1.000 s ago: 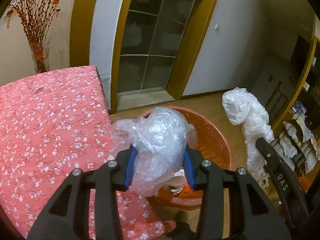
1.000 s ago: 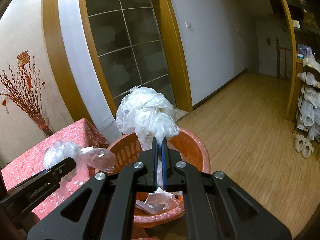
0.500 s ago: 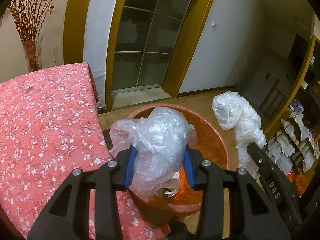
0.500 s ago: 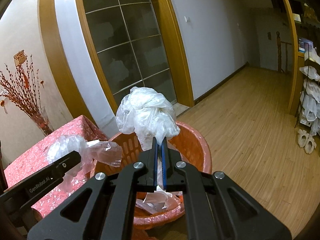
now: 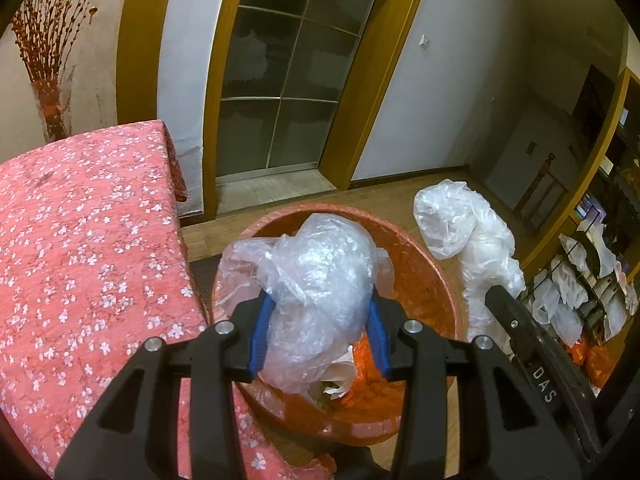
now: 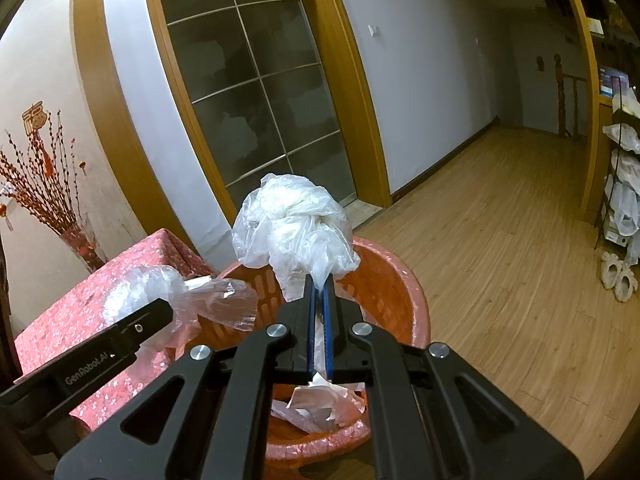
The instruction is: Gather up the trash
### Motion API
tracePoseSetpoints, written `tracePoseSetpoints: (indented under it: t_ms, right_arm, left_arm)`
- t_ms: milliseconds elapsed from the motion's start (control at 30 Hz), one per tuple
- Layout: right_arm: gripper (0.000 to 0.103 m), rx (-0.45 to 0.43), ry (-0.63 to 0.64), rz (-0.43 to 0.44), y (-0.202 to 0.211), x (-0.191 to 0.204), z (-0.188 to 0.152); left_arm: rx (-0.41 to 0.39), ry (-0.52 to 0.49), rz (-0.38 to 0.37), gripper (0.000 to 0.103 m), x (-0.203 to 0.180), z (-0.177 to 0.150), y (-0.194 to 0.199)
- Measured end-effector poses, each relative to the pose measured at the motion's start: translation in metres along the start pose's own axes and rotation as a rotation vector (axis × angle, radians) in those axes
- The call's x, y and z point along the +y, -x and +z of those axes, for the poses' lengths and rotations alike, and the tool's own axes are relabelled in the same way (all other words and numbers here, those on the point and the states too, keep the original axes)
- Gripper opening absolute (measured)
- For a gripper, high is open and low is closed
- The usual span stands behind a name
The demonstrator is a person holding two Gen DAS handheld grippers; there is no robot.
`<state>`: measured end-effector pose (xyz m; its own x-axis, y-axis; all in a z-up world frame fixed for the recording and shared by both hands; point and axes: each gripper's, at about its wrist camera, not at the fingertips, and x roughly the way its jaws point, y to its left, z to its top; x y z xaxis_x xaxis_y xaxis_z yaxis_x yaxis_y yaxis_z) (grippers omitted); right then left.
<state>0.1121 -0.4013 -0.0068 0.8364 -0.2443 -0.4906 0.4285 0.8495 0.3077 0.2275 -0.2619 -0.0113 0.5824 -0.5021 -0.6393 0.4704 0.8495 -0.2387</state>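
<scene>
Trash is in both tongs, above an orange basket point(image 5: 436, 280) that stands on the wood floor point(image 6: 500, 260) just beside the bench point(image 5: 80, 240) with its pink flowered cloth. Left tongs point(image 5: 318, 334) grip a clear crumpled bag point(image 5: 320, 280) between blue pads, jaws partway apart around its bulk, right over the basket's mouth. Right tongs point(image 6: 319, 300) are pinched nearly together on the tail of a white bag point(image 6: 294, 228), its bunched mass sticking up past the tips. Crumpled paper point(image 6: 320, 404) lies in the basket's bottom.
</scene>
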Motion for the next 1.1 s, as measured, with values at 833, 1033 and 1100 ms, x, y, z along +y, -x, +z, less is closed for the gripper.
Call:
tracePoseSetpoints:
  t_ms: [833,1033,1100]
  right_arm:
    - [0.072,-0.05,0.011,0.037,0.032,0.012,-0.001]
    - [0.094,-0.141,0.1,-0.034,0.067,0.036,-0.008]
    - [0.098,-0.182,0.14,-0.086,0.08,0.044,-0.013]
  left_arm:
    - [-0.054,0.03,0.06,0.068,0.024,-0.007,0.041]
    - [-0.11,0.037,0.111,0.08,0.041,-0.022,0.089]
    - [-0.136,0.036,0.142,0.085,0.049,-0.029,0.107]
